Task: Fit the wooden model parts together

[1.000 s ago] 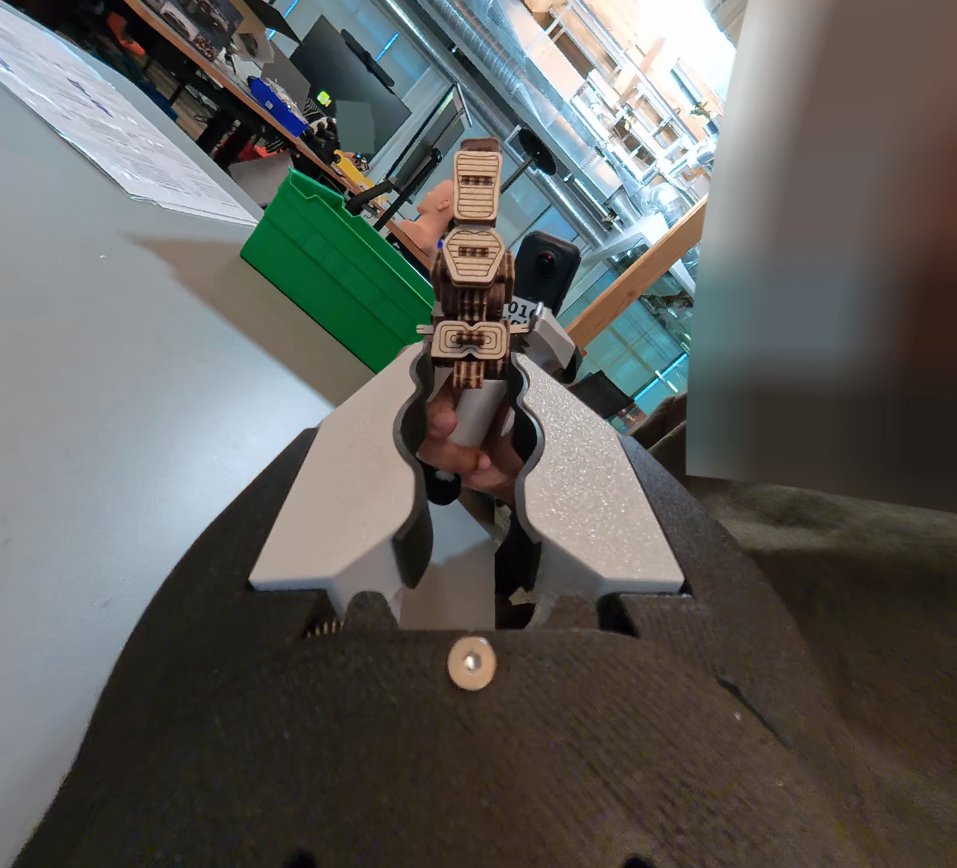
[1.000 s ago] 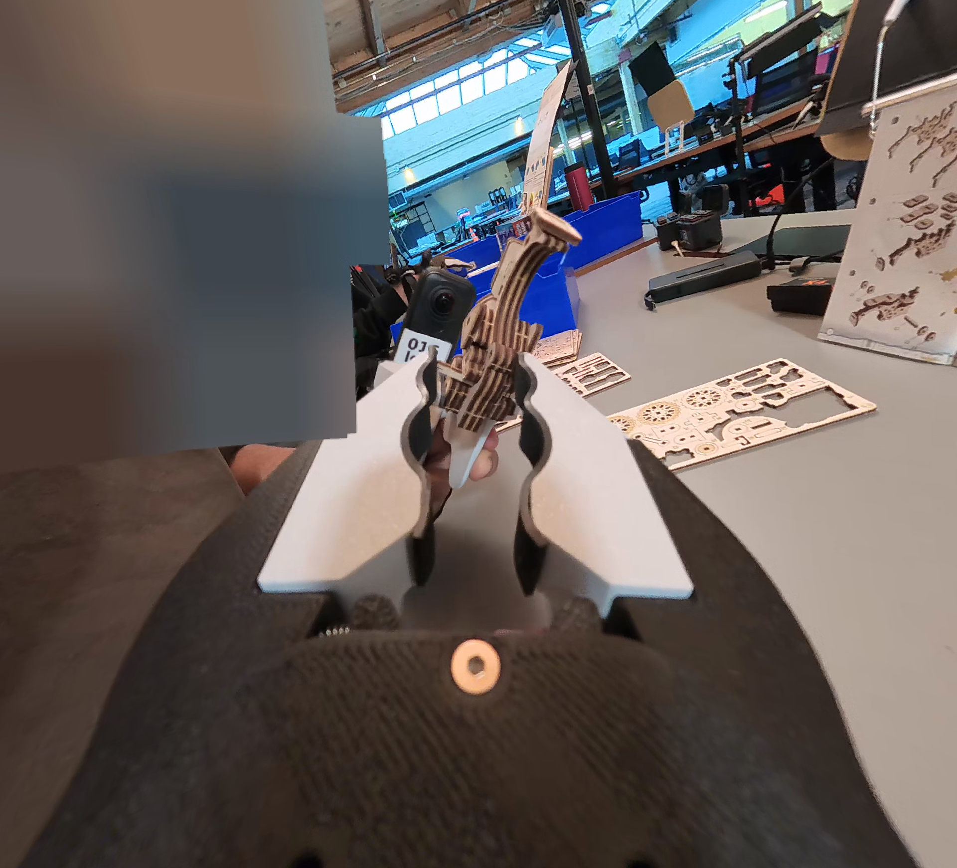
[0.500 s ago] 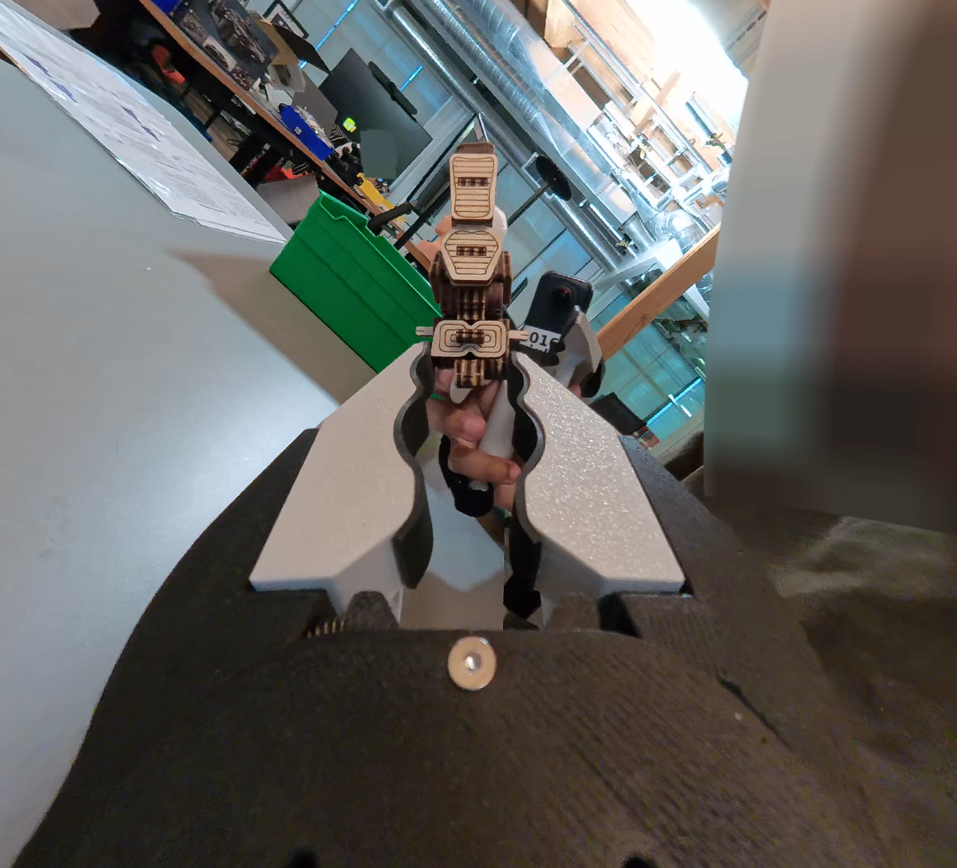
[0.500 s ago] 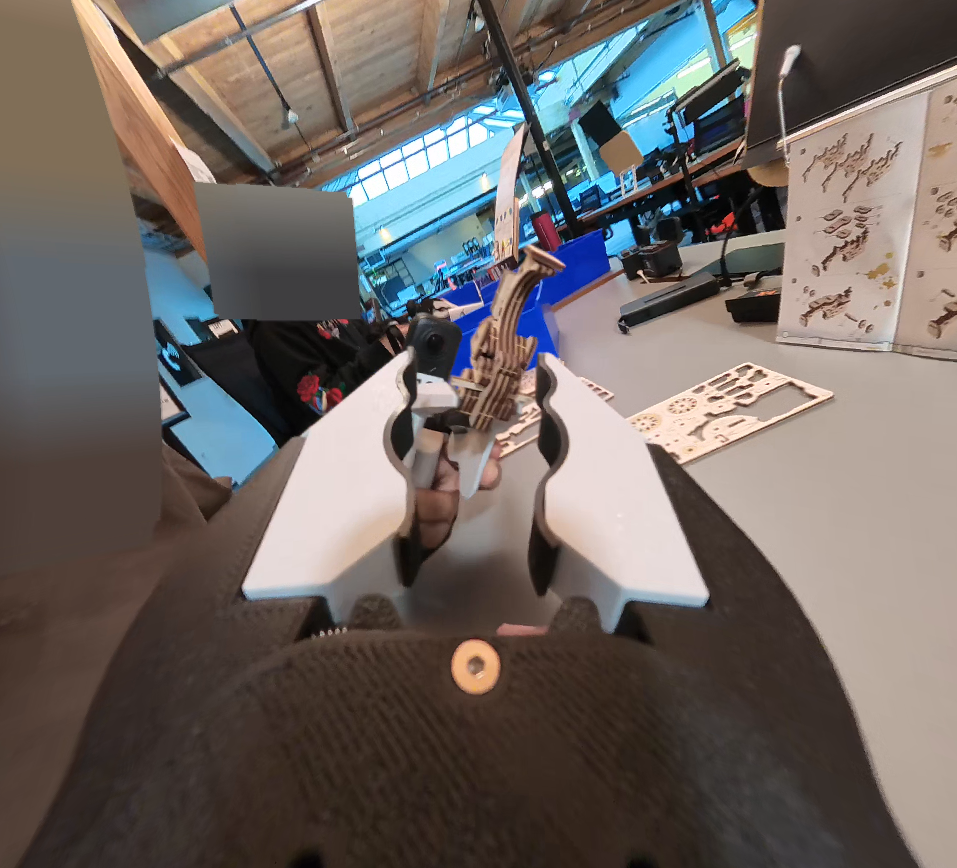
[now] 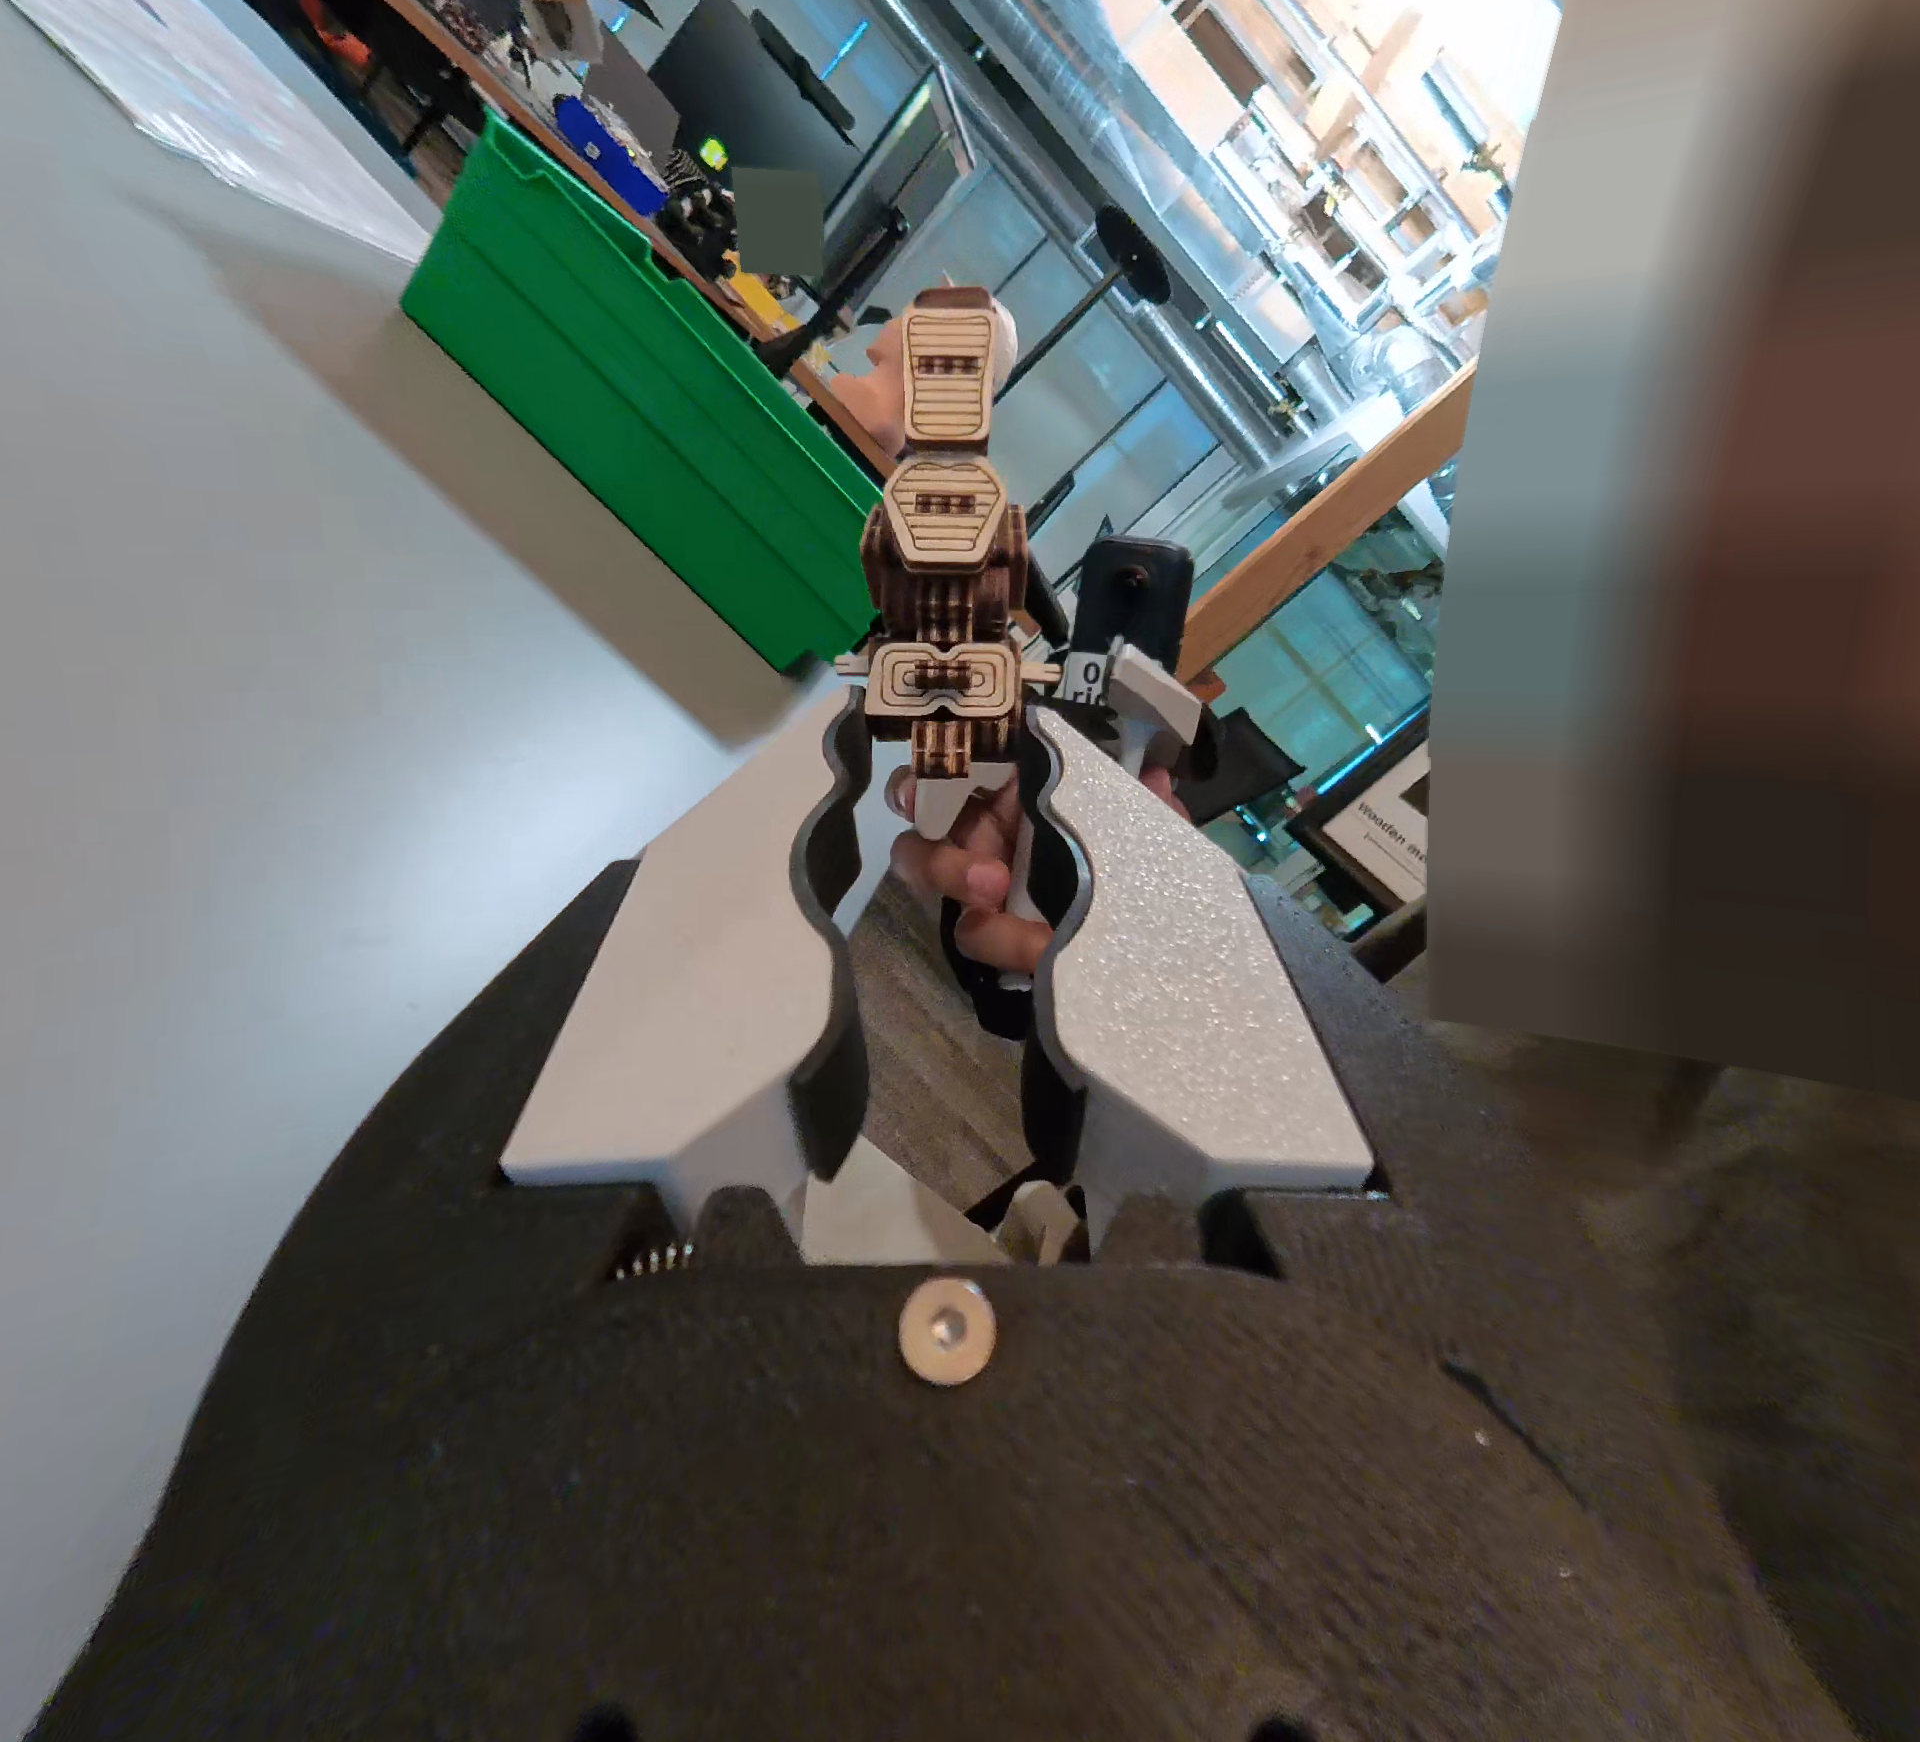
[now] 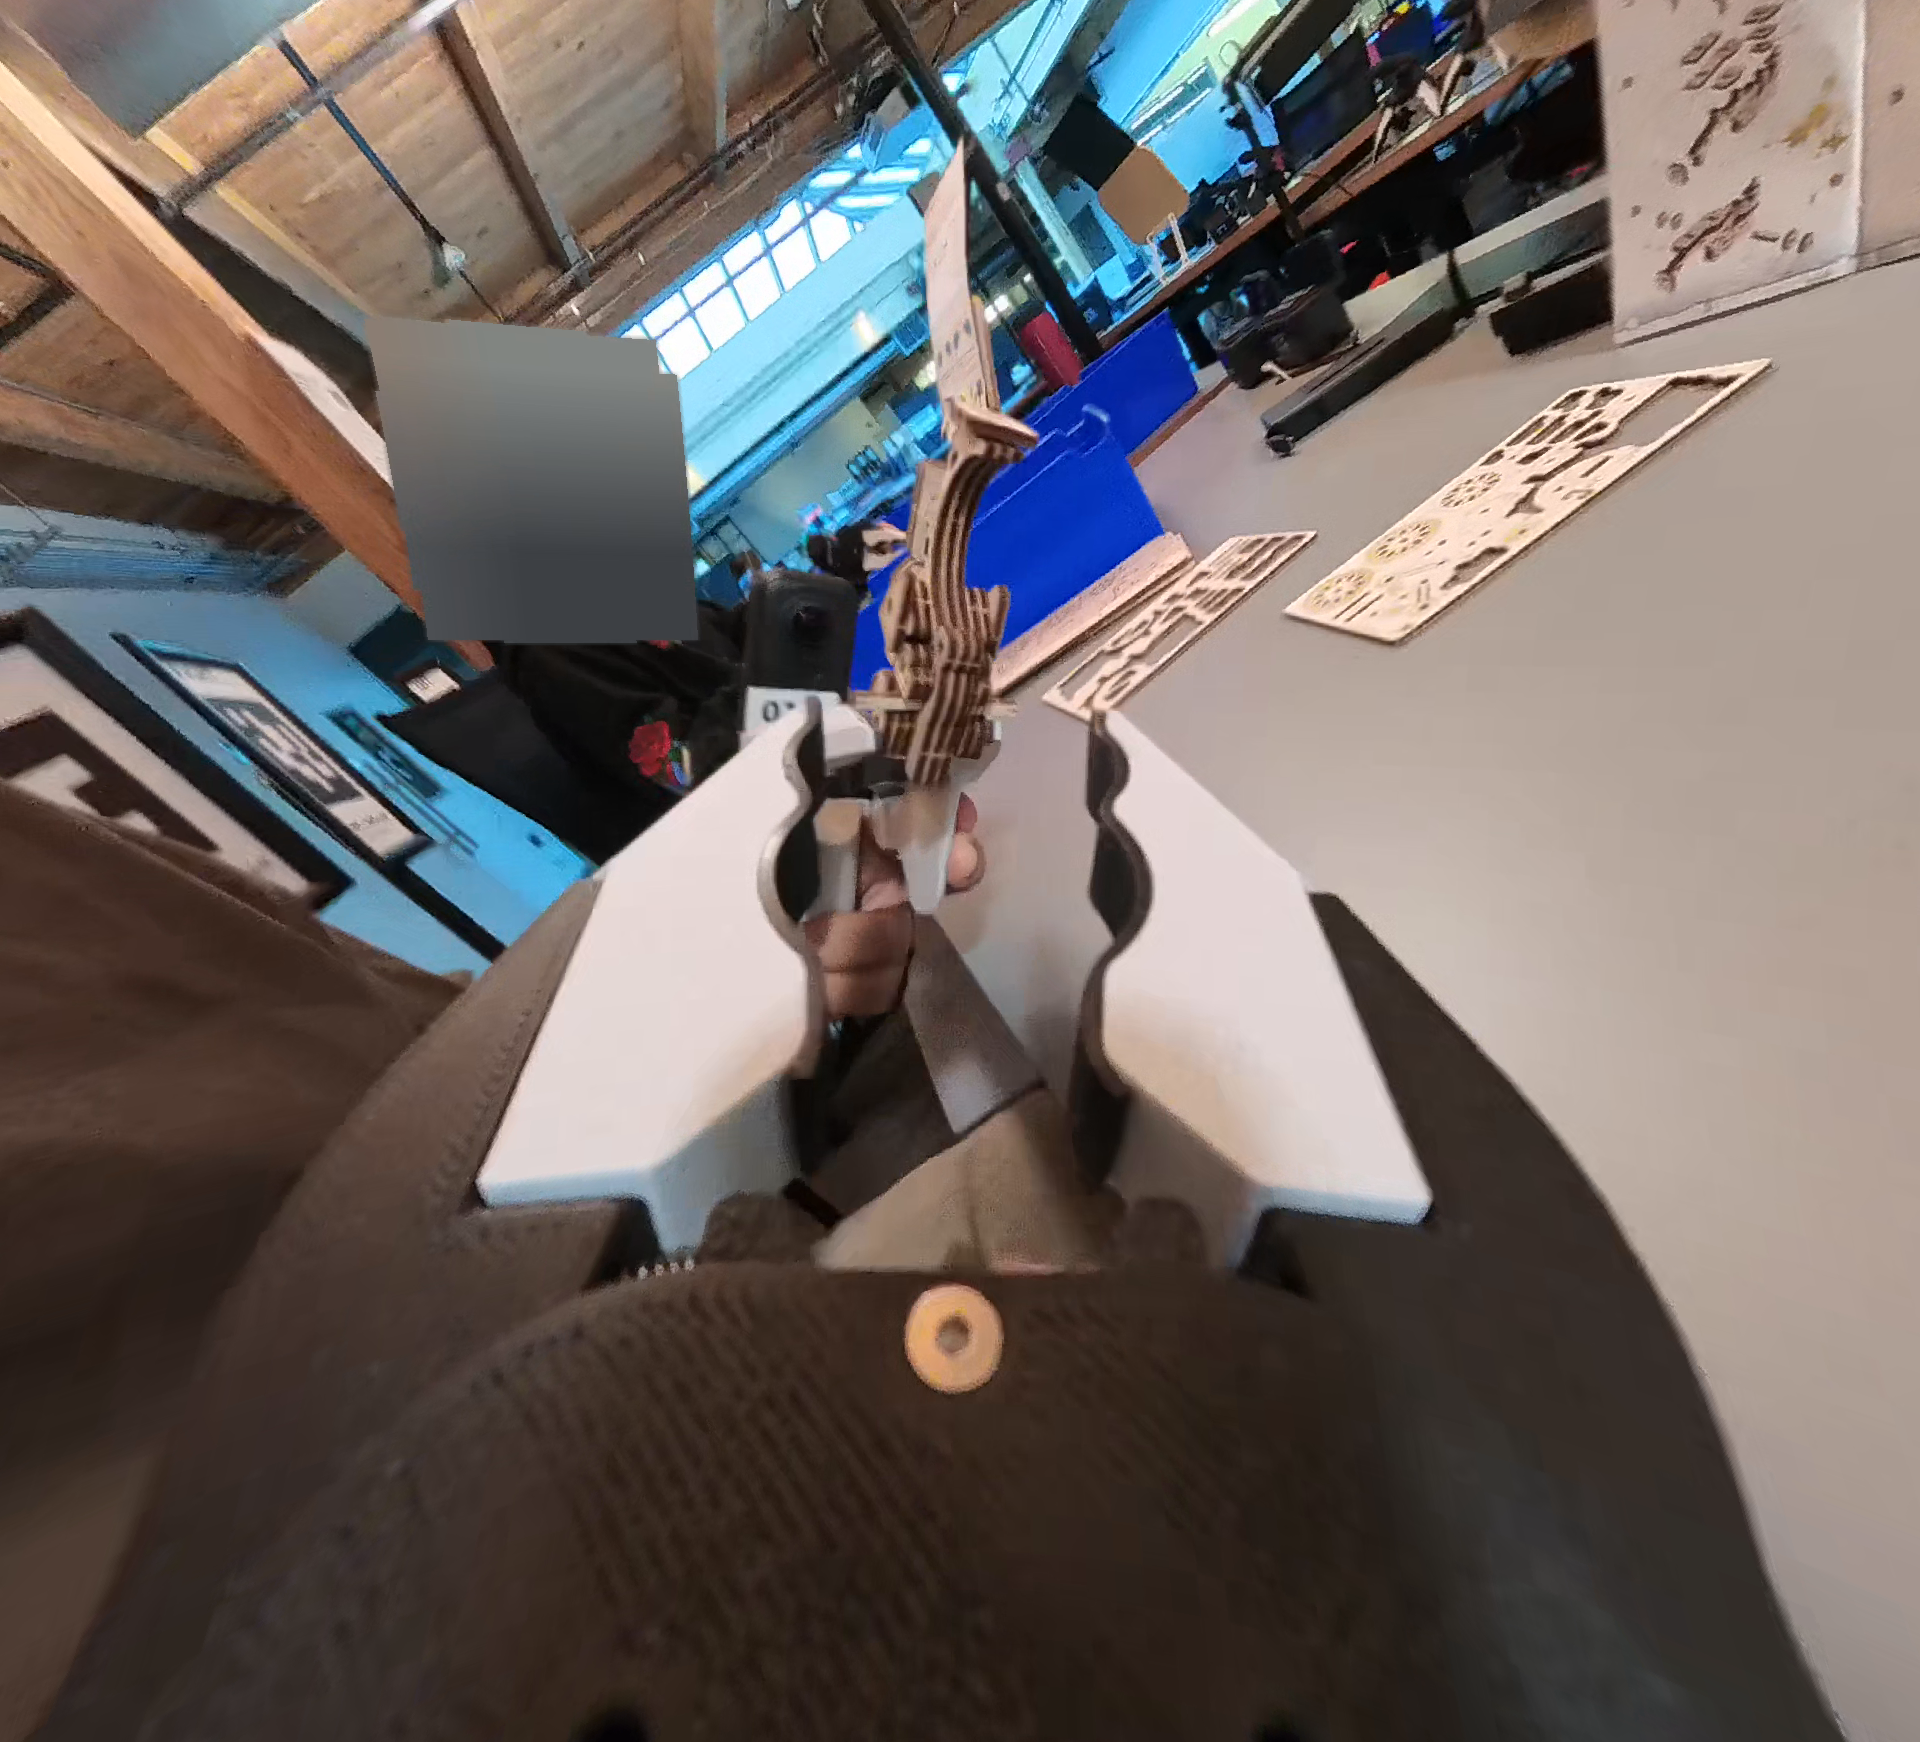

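Wooden model (image 5: 943, 612) clamped at left gripper (image 5: 943, 736) fingertips, right gripper (image 6: 951, 736) fingers spread wide beside it

left gripper (image 5: 940, 736) clamped closed; right gripper (image 6: 951, 736) spread wide, seemingly gripping nothing

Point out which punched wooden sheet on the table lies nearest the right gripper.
The left sheet, lying just beyond the right gripper; the other sheet, with round gear cutouts, lies farther right.

Grey table (image 6: 1558, 861) bearing two laser-cut wooden part sheets (image 6: 1517, 497), an upright printed board (image 6: 1745, 82), and a green bin (image 5: 623, 404).
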`<state>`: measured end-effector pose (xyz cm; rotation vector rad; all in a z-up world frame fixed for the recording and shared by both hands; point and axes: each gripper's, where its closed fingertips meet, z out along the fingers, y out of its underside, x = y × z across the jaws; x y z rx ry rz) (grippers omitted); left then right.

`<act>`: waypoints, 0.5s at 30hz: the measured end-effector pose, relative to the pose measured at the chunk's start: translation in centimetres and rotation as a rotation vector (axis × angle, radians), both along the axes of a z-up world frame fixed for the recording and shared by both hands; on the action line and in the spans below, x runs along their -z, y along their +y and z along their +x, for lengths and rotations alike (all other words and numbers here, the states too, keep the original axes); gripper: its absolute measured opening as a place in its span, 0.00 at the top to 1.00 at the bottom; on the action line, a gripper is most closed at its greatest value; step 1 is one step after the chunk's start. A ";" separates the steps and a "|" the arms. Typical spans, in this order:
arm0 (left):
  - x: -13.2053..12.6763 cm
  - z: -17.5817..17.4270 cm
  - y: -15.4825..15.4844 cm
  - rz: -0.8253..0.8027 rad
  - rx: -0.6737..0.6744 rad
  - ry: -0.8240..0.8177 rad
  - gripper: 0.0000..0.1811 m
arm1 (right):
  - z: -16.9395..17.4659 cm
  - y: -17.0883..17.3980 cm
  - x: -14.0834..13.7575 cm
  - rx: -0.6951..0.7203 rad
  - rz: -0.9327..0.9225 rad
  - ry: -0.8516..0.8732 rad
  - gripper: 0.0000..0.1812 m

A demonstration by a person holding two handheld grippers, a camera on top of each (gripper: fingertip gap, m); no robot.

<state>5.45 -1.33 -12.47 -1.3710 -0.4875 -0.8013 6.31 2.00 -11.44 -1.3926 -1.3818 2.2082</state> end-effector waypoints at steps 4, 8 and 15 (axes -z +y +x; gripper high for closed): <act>-0.6 2.3 -0.8 -0.009 -0.014 0.085 0.86 | 1.6 -2.0 0.2 0.002 0.179 0.050 0.74; -0.2 2.8 -0.7 -0.053 -0.044 0.167 0.86 | 1.9 -3.0 -0.1 0.005 0.292 0.106 0.75; 1.4 -0.1 -0.6 -0.137 -0.182 0.145 0.86 | 1.2 -2.7 -0.2 0.026 0.315 0.120 0.76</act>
